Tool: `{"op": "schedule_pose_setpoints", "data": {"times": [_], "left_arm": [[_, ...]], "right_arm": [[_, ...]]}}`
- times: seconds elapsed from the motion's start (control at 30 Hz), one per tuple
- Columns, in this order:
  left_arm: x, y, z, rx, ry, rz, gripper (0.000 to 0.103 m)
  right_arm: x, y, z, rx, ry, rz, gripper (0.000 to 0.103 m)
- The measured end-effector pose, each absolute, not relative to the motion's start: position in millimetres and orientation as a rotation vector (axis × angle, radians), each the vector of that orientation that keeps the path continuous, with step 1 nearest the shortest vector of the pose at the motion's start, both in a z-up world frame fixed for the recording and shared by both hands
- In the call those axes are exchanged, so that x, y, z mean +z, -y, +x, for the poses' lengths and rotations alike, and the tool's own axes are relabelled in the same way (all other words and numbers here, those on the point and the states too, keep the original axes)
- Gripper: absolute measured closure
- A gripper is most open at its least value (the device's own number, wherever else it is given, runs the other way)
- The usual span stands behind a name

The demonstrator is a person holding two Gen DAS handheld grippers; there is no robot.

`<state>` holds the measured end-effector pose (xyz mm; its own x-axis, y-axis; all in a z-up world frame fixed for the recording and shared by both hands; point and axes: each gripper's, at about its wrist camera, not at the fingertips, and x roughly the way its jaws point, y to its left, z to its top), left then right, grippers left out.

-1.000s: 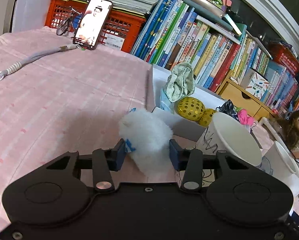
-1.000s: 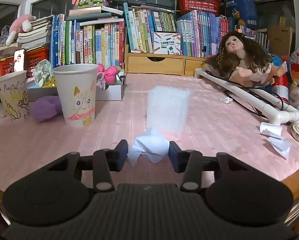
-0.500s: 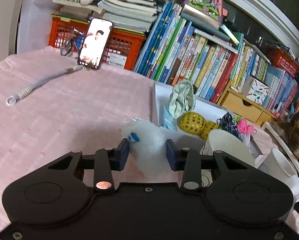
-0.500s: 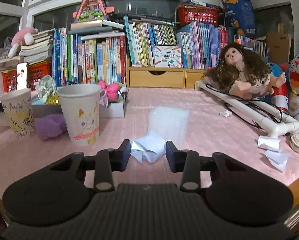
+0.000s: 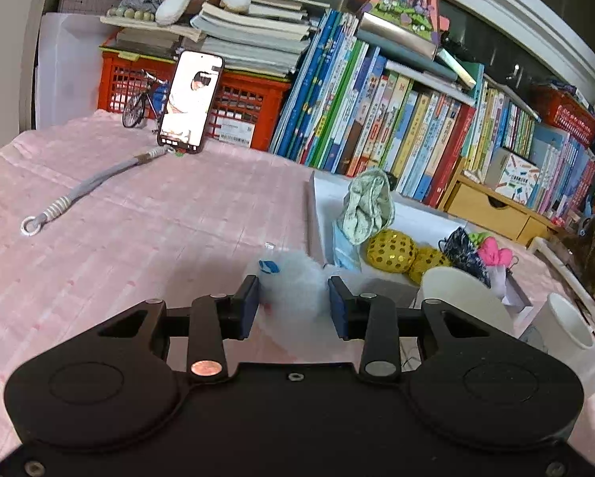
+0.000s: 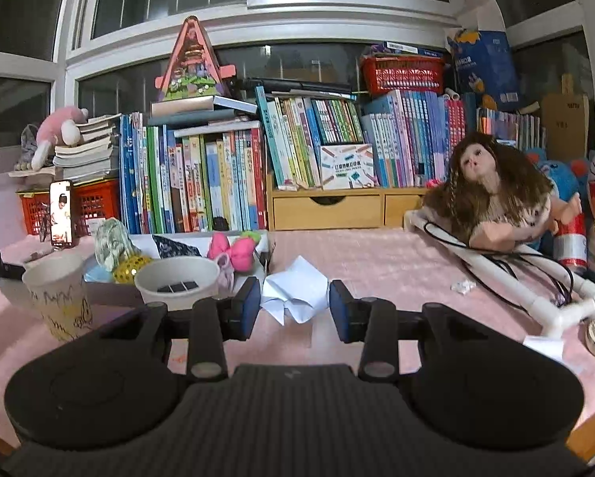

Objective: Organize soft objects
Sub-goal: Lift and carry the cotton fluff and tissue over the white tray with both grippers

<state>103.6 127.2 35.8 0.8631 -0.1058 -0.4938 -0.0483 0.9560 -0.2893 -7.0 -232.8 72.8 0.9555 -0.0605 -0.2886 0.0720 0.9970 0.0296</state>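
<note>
— What does the left tool (image 5: 293,304) have?
— It is clenched on a white fluffy ball (image 5: 291,286), held above the pink counter (image 5: 138,238) just beside the white tray (image 5: 317,198).
— And the right tool (image 6: 290,305)?
— Clamped on a crumpled white tissue (image 6: 295,288), lifted off the counter, beside a paper cup (image 6: 176,284).

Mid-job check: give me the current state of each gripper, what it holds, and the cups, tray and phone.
left gripper: shut on the white fluffy ball, lifted off the cloth
right gripper: shut on the white tissue, lifted
paper cups: two, upright; the nearer holds small dark pieces
white tray: open, holding soft items
yellow sequin balls: lying in the tray
phone: propped upright, screen lit
drawers: closed
</note>
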Motion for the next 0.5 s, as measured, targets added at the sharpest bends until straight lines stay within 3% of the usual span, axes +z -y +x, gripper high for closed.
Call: {"op": "schedule_pose_setpoints", "data": {"times": [0.2, 0.27, 0.3, 0.5], "left_arm": [[23, -128, 114, -0.015, -0.566, -0.318, 0.058], [18, -129, 120, -0.008, -0.589, -0.329, 0.06], [16, -129, 122, -0.003, -0.599, -0.333, 0.066], [20, -130, 121, 0.001, -0.582, -0.321, 0.066]], "right_arm": [[72, 230, -4, -0.058, -0.296, 0.037, 0.06], [72, 229, -3, -0.056, -0.299, 0.036, 0.06], [72, 229, -3, -0.055, -0.299, 0.036, 0.06], [76, 231, 2, -0.045, -0.301, 0.048, 0.06]]}}
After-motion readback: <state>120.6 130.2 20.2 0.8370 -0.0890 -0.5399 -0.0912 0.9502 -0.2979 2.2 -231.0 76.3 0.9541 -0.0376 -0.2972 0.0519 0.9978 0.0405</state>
